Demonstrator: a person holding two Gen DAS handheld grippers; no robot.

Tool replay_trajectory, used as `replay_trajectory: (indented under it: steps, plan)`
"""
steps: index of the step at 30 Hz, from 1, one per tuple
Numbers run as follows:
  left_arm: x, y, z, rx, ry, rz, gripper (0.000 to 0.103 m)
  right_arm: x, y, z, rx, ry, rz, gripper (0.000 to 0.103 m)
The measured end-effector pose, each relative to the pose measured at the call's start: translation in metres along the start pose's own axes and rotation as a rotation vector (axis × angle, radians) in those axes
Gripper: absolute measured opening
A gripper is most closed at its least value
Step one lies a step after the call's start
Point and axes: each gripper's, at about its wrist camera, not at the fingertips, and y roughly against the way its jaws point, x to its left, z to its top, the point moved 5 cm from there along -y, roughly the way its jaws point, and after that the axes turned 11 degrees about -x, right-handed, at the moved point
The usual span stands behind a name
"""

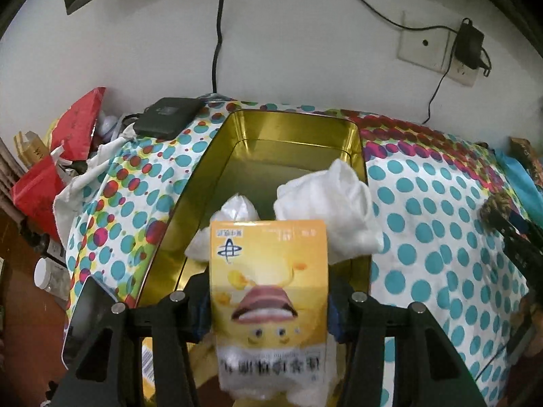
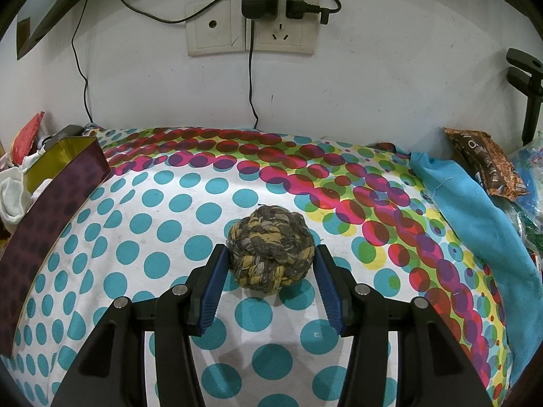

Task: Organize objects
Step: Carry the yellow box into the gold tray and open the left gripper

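1. Left wrist view: the left tool (image 1: 269, 308) pinches a yellow packet (image 1: 269, 291) at its sides, over the near end of the gold tin (image 1: 207, 156). The packet looks light, crinkly and easily crushed.
2. Its print is blurred and unreadable.
3. The right tool (image 2: 269, 278) straddles a rope ball (image 2: 269, 249) at 12 o'clock; whether the pads press it, I cannot tell. The ball looks soft and grippy, best held across its middle.

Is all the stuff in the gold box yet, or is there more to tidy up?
Not yet. Done: a white sock and a white wad already lie in the gold box. In hand: the left tongs hold a yellow packet over the box. The right tongs sit around a rope ball on the dotted cloth. Left: both need to go in.
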Motion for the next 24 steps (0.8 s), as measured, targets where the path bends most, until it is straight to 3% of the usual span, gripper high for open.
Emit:
replay_trajectory:
  steps: [10, 15, 21, 24]
  plan:
    - [-0.001, -0.015, 0.027, -0.043, -0.024, 0.039, 0.051, 0.003, -0.001, 0.0, 0.0, -0.001, -0.004, 0.048]
    - [0.009, -0.03, 0.047, -0.04, 0.011, 0.054, 0.051, 0.006, -0.001, 0.001, 0.001, -0.002, -0.005, 0.048]
    - [0.015, -0.04, 0.042, -0.025, 0.007, 0.089, 0.052, 0.007, -0.001, 0.001, 0.002, -0.022, -0.04, 0.048]
    - [0.019, -0.042, 0.035, -0.016, 0.049, 0.073, 0.053, 0.008, -0.001, 0.001, 0.002, -0.023, -0.042, 0.048]
